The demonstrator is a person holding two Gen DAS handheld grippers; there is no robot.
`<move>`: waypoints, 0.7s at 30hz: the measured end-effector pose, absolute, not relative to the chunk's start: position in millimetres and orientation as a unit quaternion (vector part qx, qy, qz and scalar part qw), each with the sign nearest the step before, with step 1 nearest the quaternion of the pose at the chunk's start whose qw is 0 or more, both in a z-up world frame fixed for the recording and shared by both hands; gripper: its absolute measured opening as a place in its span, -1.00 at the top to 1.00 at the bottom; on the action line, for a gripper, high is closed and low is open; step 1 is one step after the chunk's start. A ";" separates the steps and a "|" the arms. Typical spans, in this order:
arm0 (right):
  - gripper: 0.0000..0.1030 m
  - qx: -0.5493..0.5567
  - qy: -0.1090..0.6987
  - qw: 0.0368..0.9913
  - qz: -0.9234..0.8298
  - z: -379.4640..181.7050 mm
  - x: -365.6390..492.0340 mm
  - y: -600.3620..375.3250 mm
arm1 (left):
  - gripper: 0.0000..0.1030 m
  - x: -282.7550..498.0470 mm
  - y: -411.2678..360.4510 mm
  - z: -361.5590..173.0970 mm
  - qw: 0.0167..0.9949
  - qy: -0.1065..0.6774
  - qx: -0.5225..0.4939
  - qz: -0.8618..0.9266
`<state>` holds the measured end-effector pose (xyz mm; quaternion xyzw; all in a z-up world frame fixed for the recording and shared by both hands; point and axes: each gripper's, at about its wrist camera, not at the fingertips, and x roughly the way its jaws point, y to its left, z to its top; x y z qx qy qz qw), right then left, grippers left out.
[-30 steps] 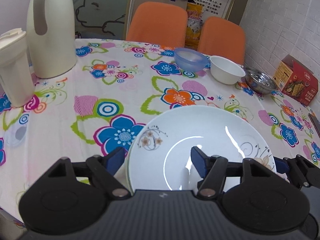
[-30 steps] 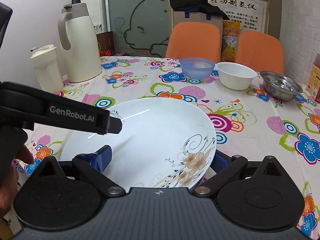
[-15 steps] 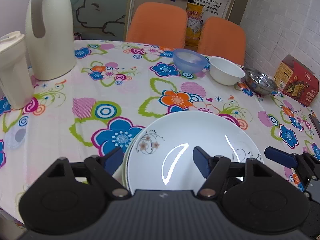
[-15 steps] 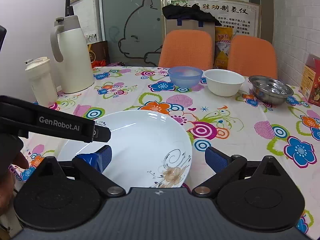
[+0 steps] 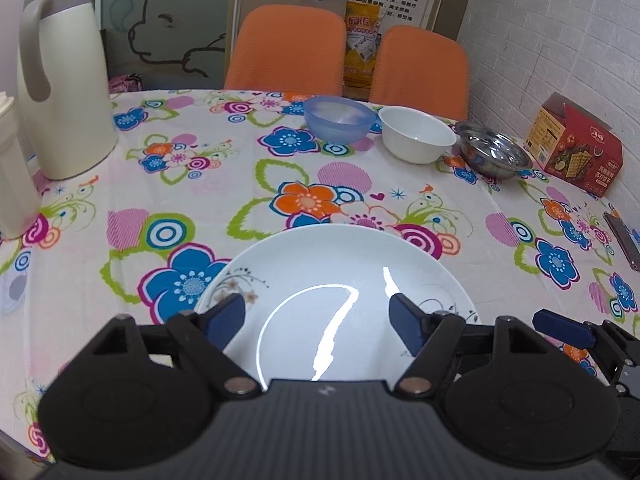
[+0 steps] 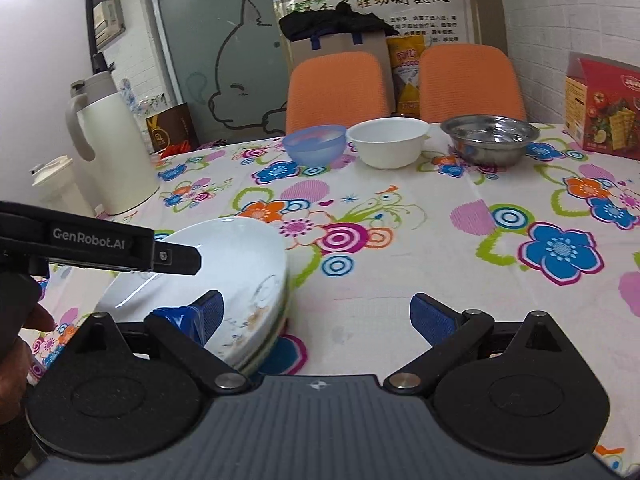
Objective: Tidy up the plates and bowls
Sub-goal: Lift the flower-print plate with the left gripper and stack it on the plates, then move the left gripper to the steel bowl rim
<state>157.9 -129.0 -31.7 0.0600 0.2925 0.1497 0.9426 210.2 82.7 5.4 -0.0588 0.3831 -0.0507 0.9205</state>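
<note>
The glossy white ceramic plates with floral rims (image 6: 240, 280) are sitting stacked on the floral-clothed worktop (image 6: 400, 240), just left of the right gripper (image 6: 316, 316) and beneath the left gripper (image 5: 316, 316). Both jaws are gaping wide, holding nothing. The translucent blue plastic bowl (image 5: 338, 118), white bowl (image 5: 416, 134) and steel bowl (image 5: 494, 154) are waiting well ahead, nearer the right gripper.

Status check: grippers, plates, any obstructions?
Left gripper open over white floral plate stack. Right gripper open beside it. Nothing in the way.
</note>
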 end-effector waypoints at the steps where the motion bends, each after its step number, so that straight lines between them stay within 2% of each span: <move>1: -0.70 0.067 0.293 0.943 0.141 -32.7 158.6 -137.1 | -0.40 211.7 78.1 5.6 0.920 0.384 -0.057 -0.054; 7: -0.70 0.098 0.298 0.945 0.095 -37.8 165.6 -183.6 | -0.40 225.9 40.4 5.6 0.913 0.396 -0.036 -0.086; 13: -0.70 0.064 0.268 0.959 0.066 -13.7 200.4 -223.1 | -0.41 248.8 6.5 14.1 0.909 0.401 -0.016 -0.114; 18: -0.70 -0.005 0.259 0.965 0.023 17.1 278.2 -249.2 | -0.41 268.8 -14.0 17.2 0.908 0.399 -0.005 -0.127; 21: -0.70 -0.037 0.299 0.953 0.010 25.3 351.0 -259.2 | -0.41 276.3 -16.5 12.6 0.905 0.405 -0.009 -0.134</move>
